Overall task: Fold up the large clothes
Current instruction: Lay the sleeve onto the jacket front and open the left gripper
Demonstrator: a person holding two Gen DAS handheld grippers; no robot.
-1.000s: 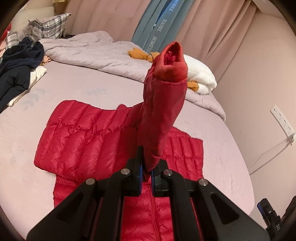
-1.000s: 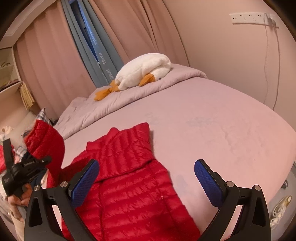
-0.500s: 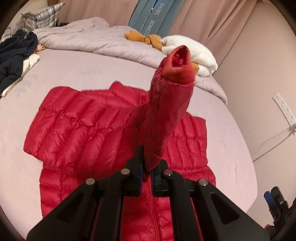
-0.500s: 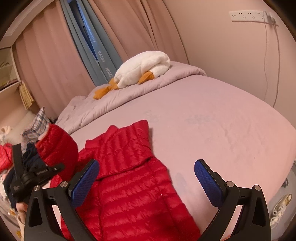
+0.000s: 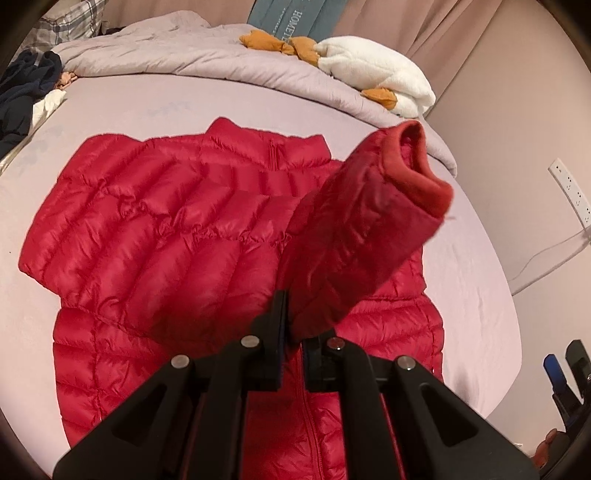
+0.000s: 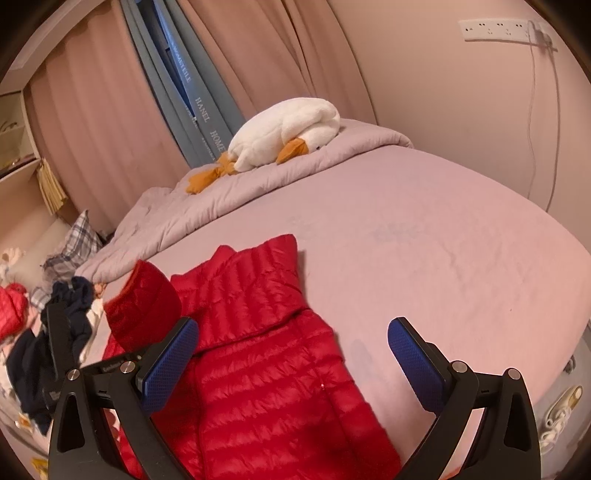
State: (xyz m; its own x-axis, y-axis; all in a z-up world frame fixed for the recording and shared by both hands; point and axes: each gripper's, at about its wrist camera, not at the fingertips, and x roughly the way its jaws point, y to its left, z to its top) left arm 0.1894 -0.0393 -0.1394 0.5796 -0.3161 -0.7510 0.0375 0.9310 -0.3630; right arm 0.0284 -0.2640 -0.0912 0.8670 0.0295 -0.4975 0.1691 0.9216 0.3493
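Note:
A red puffer jacket (image 5: 155, 236) lies spread flat on the bed, collar toward the far side, zipper running down the middle. My left gripper (image 5: 293, 332) is shut on the jacket's sleeve (image 5: 369, 229), holding it up over the jacket body with the cuff tilted to the right. In the right wrist view the jacket (image 6: 266, 354) lies below my right gripper (image 6: 291, 354), which is open and empty above the jacket's right side. The raised sleeve (image 6: 147, 310) and the left gripper's body show at the left there.
A bunched grey duvet (image 5: 192, 55) and a white plush goose (image 6: 288, 133) lie at the far side of the bed. Dark clothes (image 5: 18, 92) are piled at the left. A wall with a power strip (image 6: 498, 29) and cable stands to the right.
My left gripper has carried the sleeve over the jacket body and tipped it from upright to leaning right. The right gripper has stayed still and open.

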